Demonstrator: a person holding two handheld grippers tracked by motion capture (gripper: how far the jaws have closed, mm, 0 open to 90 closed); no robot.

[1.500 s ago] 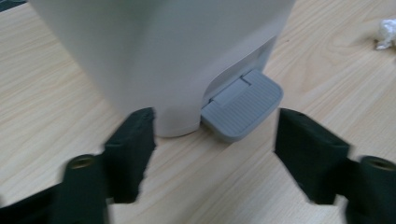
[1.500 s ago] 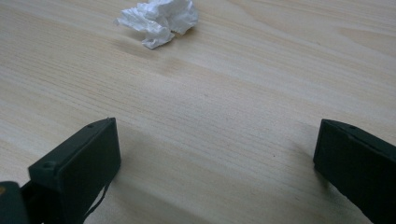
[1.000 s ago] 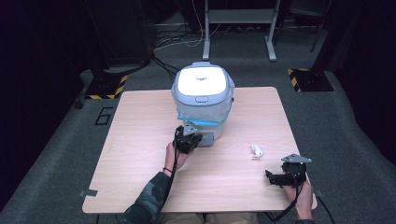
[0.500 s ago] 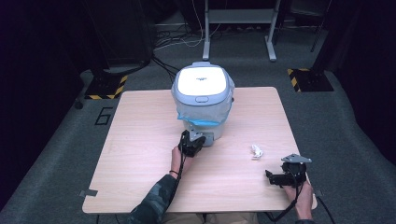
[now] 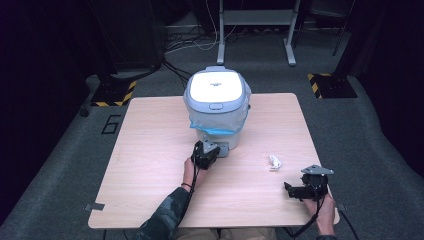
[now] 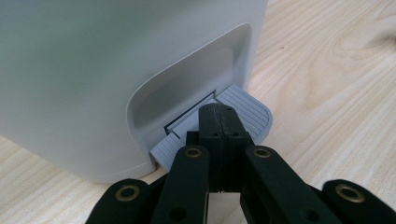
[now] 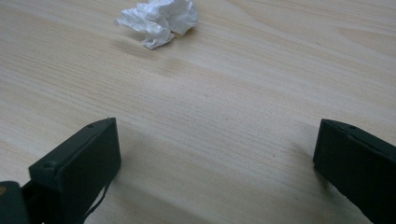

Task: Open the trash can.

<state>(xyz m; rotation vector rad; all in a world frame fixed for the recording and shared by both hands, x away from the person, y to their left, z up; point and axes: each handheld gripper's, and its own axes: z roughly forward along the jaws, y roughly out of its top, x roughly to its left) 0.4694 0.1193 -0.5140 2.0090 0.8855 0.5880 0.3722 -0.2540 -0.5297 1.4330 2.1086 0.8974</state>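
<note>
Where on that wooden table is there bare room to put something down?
The widest free patch is the table's left half, between the pedal bin and the left edge. The far right corner beside the bin is bare too. It is crowded in front of the bin, where the left gripper sits at its pedal, and near the crumpled tissue and right gripper.

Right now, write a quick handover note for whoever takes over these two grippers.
Left gripper: shut, empty, tips over the grey ribbed pedal at the foot of the white bin; whether it presses, I can't tell.
Right gripper: open, empty, low over the table near its right front corner.
Crumpled tissue: on the table, ahead of the right gripper.
Done: left gripper is at the pedal.
Left: lid is down; probably press the pedal, then pick up the tissue and drop it in.
</note>
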